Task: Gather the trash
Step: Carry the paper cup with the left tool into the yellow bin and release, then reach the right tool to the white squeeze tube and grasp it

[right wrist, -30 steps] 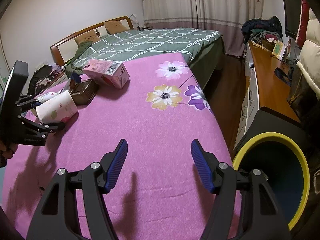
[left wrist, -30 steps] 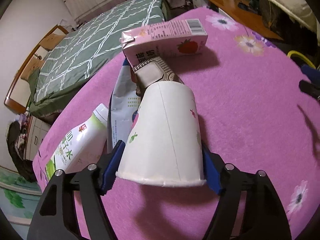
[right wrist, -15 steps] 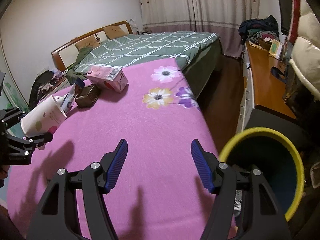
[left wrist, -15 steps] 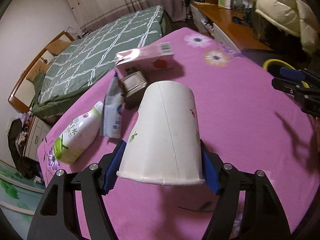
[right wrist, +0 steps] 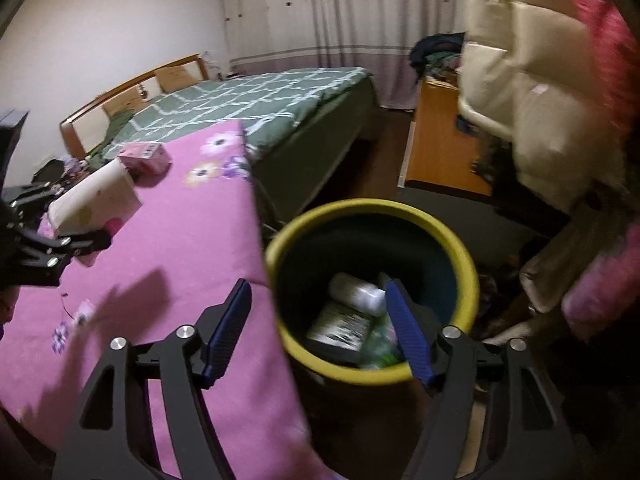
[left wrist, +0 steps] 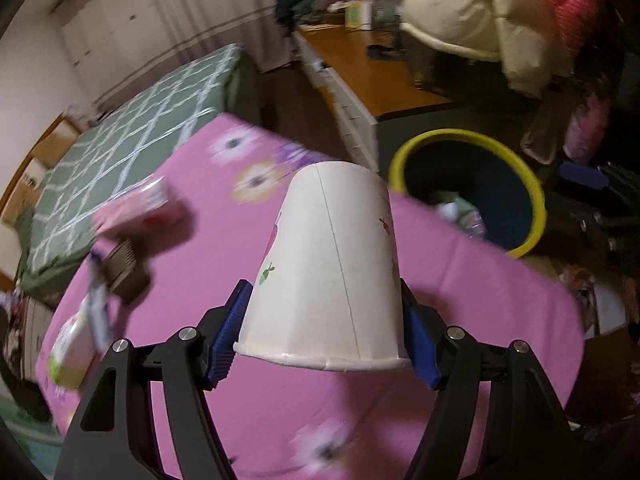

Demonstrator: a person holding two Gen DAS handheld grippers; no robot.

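A white paper cup [left wrist: 328,264] with small printed motifs is clamped between the blue pads of my left gripper [left wrist: 322,328], lifted above the pink flowered cloth [left wrist: 200,360]. The same cup [right wrist: 96,200] shows at the left of the right wrist view. My right gripper [right wrist: 316,332] hangs over the near rim of the yellow-rimmed bin [right wrist: 372,376]; its jaws are opening and nothing is between them. Inside the bin lie a white bottle [right wrist: 358,294] and other wrappers. The bin [left wrist: 472,136] sits off the cloth's right edge in the left wrist view.
On the cloth remain a pink carton [right wrist: 146,156], a brown box [left wrist: 124,264], a foil pouch [left wrist: 98,300] and a green-and-white bottle [left wrist: 70,352]. Beyond are a green quilted bed [right wrist: 248,100], a wooden desk [right wrist: 440,148] and a cream puffer jacket [right wrist: 532,92].
Both grippers swung right toward the bin. The left one carried the cup up and away from the other trash; the right one came from over the cloth to above the bin.
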